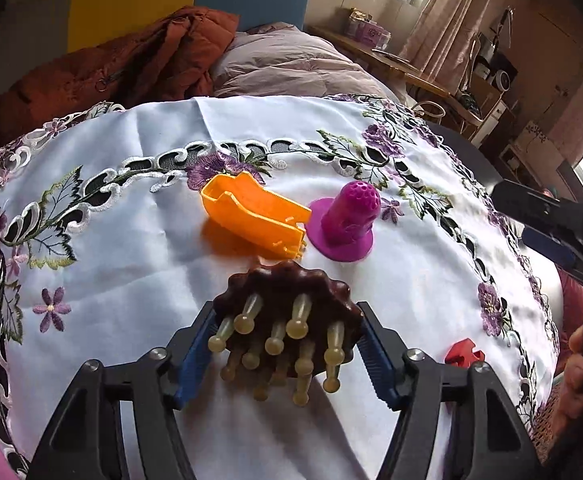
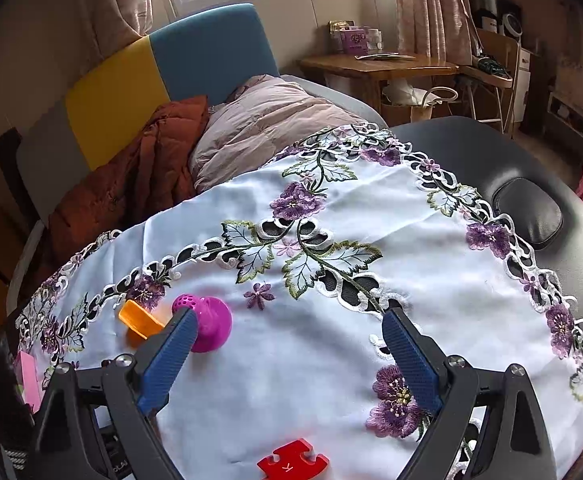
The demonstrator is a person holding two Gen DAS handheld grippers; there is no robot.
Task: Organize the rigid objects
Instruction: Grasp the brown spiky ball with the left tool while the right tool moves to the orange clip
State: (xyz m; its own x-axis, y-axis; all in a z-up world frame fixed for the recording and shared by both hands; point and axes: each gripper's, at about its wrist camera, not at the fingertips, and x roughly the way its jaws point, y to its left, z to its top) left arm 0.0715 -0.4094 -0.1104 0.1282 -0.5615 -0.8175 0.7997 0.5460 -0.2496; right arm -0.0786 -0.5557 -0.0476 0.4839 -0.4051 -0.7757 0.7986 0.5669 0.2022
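Left wrist view: left gripper (image 1: 287, 336) clamps a brown scalloped massage brush (image 1: 291, 300) above the embroidered tablecloth (image 1: 131, 264), near an orange plastic scoop (image 1: 251, 216) and magenta stopper (image 1: 345, 224). Right gripper (image 2: 291, 320) gapes wide, empty, above a red puzzle piece (image 2: 291, 465).

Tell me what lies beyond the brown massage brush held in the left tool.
Beyond the brown massage brush lie an orange plastic piece and a purple perforated stopper on the embroidered cloth. The cloth directly under the brush is covered.

Two close downward views, shared tablecloth (image 1: 139, 248)
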